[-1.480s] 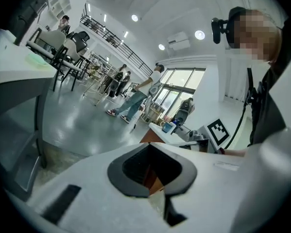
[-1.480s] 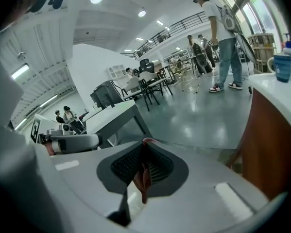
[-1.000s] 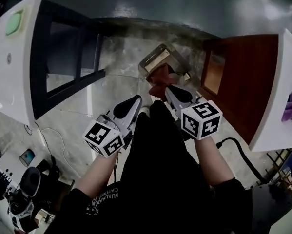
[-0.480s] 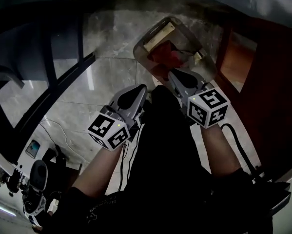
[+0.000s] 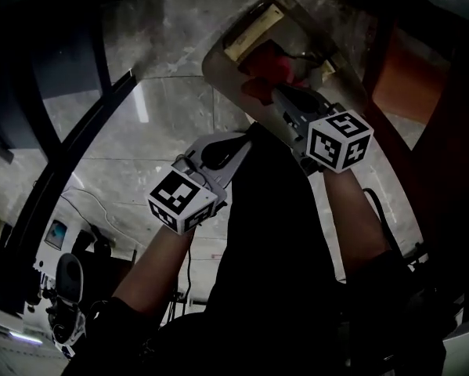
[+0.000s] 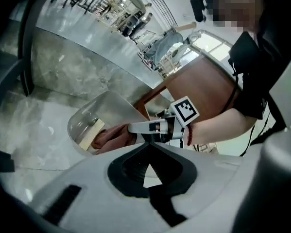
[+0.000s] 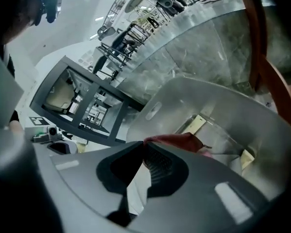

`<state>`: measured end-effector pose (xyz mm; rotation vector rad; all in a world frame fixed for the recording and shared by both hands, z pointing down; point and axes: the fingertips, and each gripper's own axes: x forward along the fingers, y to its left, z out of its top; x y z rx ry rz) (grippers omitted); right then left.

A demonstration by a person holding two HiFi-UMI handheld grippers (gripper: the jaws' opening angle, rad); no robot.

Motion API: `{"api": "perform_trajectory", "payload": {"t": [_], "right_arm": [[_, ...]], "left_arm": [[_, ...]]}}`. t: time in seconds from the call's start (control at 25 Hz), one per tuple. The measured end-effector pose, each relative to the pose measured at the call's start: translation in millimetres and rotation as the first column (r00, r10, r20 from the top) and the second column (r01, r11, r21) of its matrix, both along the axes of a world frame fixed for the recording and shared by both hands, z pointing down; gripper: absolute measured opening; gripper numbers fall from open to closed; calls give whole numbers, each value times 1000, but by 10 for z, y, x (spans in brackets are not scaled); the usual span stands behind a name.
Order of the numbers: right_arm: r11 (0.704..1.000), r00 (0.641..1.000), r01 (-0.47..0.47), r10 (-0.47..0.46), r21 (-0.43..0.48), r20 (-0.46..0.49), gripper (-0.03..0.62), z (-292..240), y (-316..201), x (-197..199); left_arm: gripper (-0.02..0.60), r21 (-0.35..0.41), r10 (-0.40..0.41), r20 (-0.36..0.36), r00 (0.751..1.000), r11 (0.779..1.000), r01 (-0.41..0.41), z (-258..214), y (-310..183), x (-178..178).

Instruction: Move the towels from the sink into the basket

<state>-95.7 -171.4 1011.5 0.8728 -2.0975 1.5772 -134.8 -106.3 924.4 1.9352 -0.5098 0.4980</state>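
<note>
A pale translucent basket (image 5: 218, 57) stands on the stone floor at the top of the head view. My right gripper (image 5: 279, 92) reaches into it, shut on a red towel (image 5: 264, 70) that hangs into the basket. In the right gripper view the red towel (image 7: 179, 141) comes out from between the closed jaw tips of that gripper (image 7: 144, 143), over the basket's wall (image 7: 208, 98). My left gripper (image 5: 244, 139) is shut and empty, just short of the basket's near rim. Its own view shows the left gripper (image 6: 147, 143), the basket (image 6: 84, 120) and the towel (image 6: 111, 137) ahead.
A brown wooden cabinet (image 5: 410, 84) stands right of the basket. A dark metal frame (image 5: 85, 124) runs along the left. Cables (image 5: 89, 206) lie on the floor at lower left. The person's dark clothing (image 5: 273, 241) fills the middle foreground.
Both grippers have dropped toward the floor, and the basket looms larger. The right gripper has carried the red towel down into the basket. The left gripper has stayed shut.
</note>
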Motion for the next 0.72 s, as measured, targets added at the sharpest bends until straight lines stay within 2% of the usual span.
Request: {"api": "perform_trajectory", "payload": {"t": [0.08,0.12,0.32,0.44,0.48,0.56,0.6,0.72], "right_arm": [[1000,1000,-21,21,-23,-16,25,133,34,69],[999,999,-31,30,-37,-23,25,191,54,101],[990,996,-92,92,-103,-6,59,355,196,226],[986,994,-104,101,-129,-29,147,418,260,313],[984,994,-105,101,-142,-40,149,426,303,337],[981,993,-113,106,-159,-57,125,408,397,377],[981,992,-117,107,-155,-69,92,377,441,387],[992,987,-90,76,-93,-141,8,169,587,378]], "left_arm": [[-2,-1,47,19,999,999,-47,106,60,15],[-2,-12,42,14,999,999,-42,137,79,11],[-2,-50,-107,28,994,993,108,310,50,-146],[-2,-70,-179,16,984,981,180,380,3,-154],[-2,-76,-190,8,982,979,190,366,-1,-134],[-2,-80,-190,-15,982,979,188,305,-7,-91],[-2,-80,-186,-29,982,980,183,262,-12,-80],[-2,-55,-181,-42,983,982,179,77,-22,-126]]}}
